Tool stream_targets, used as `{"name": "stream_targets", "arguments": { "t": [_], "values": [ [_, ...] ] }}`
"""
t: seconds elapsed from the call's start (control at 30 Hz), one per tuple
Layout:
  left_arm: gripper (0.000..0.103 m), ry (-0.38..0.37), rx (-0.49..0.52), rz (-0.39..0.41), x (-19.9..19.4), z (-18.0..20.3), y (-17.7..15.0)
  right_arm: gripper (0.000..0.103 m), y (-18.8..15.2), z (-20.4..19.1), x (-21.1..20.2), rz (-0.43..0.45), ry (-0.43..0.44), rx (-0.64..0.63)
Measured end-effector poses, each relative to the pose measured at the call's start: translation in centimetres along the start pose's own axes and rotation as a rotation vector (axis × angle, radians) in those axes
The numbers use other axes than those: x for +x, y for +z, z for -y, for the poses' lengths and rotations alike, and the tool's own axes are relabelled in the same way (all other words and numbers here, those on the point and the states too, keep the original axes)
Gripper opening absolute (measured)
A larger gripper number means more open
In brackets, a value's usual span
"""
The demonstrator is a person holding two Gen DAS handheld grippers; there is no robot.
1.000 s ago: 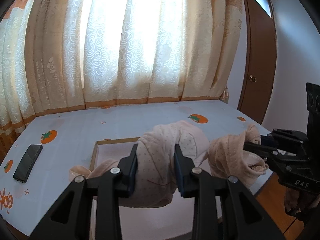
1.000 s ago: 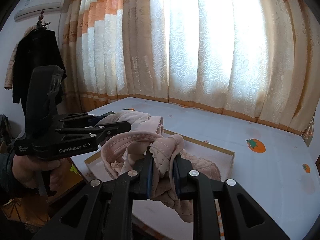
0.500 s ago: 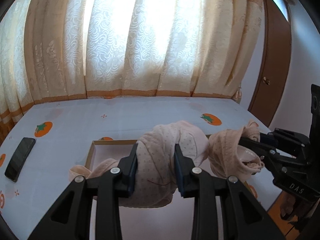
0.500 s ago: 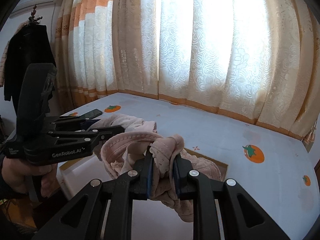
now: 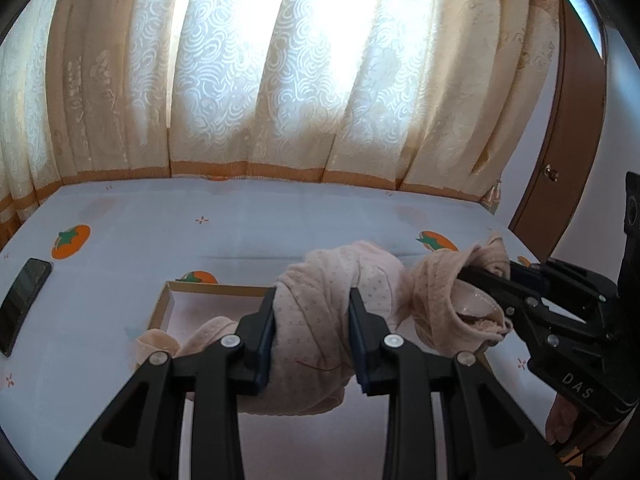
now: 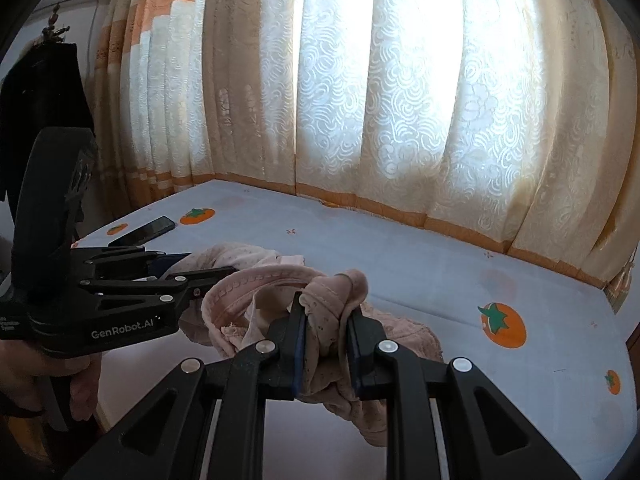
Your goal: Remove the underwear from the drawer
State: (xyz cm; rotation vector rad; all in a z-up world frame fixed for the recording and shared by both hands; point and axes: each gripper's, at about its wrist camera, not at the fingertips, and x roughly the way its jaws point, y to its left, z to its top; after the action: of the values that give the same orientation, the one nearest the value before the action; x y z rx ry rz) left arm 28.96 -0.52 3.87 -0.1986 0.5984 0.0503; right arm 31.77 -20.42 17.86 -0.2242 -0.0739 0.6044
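Observation:
My left gripper [image 5: 312, 332] is shut on a bunched pale pink dotted underwear [image 5: 320, 320], held above the shallow cardboard drawer box [image 5: 208, 289] on the bed. My right gripper [image 6: 325, 344] is shut on a second pink, lace-edged underwear [image 6: 240, 292]. It also shows at the right of the left wrist view [image 5: 472, 280], with that underwear [image 5: 444, 300] hanging from it. The left gripper shows at the left of the right wrist view [image 6: 200, 276]. More pink fabric [image 5: 160, 344] lies over the box's left edge.
The bed sheet [image 5: 280, 224] is pale blue with orange persimmon prints. A black phone [image 5: 22, 304] lies at its left. Curtains [image 5: 280, 80] hang behind the bed; a brown door [image 5: 568, 160] stands at the right. Dark clothes [image 6: 40, 92] hang at the far left.
Both grippers have moved forward over the bed with their underwear still held. The drawer box and phone have shifted lower and leftward in the views. The grips have not changed.

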Motion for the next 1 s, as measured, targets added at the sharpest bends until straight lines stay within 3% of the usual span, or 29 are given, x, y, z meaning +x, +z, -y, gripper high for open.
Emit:
{"name": "stream_targets", "arguments": {
  "t": [0.3,0.47,0.6,0.73,0.87,1.0],
  "values": [
    [0.031,0.032,-0.057,-0.009,2.2,-0.8,0.5,0.019,0.6,0.8,2.8,-0.028,0.018,-0.023],
    [0.031,0.005,-0.076,-0.054,3.7,-0.5,-0.3,0.019,-0.8,1.3,3.9,-0.074,-0.002,-0.033],
    [0.036,-0.020,-0.082,-0.092,4.2,-0.2,-0.8,0.021,-2.4,1.3,3.3,-0.101,-0.018,-0.074],
    [0.055,-0.034,-0.077,-0.107,3.7,0.2,-0.9,0.034,-3.1,1.7,2.8,-0.131,-0.015,-0.065],
    [0.059,-0.059,-0.062,-0.107,2.6,0.6,-1.0,0.050,-3.7,1.4,1.3,-0.130,-0.008,-0.061],
    [0.067,-0.069,-0.052,-0.098,1.4,0.9,-1.3,0.055,-4.3,0.9,-0.2,-0.125,-0.010,-0.052]
  ]
}}
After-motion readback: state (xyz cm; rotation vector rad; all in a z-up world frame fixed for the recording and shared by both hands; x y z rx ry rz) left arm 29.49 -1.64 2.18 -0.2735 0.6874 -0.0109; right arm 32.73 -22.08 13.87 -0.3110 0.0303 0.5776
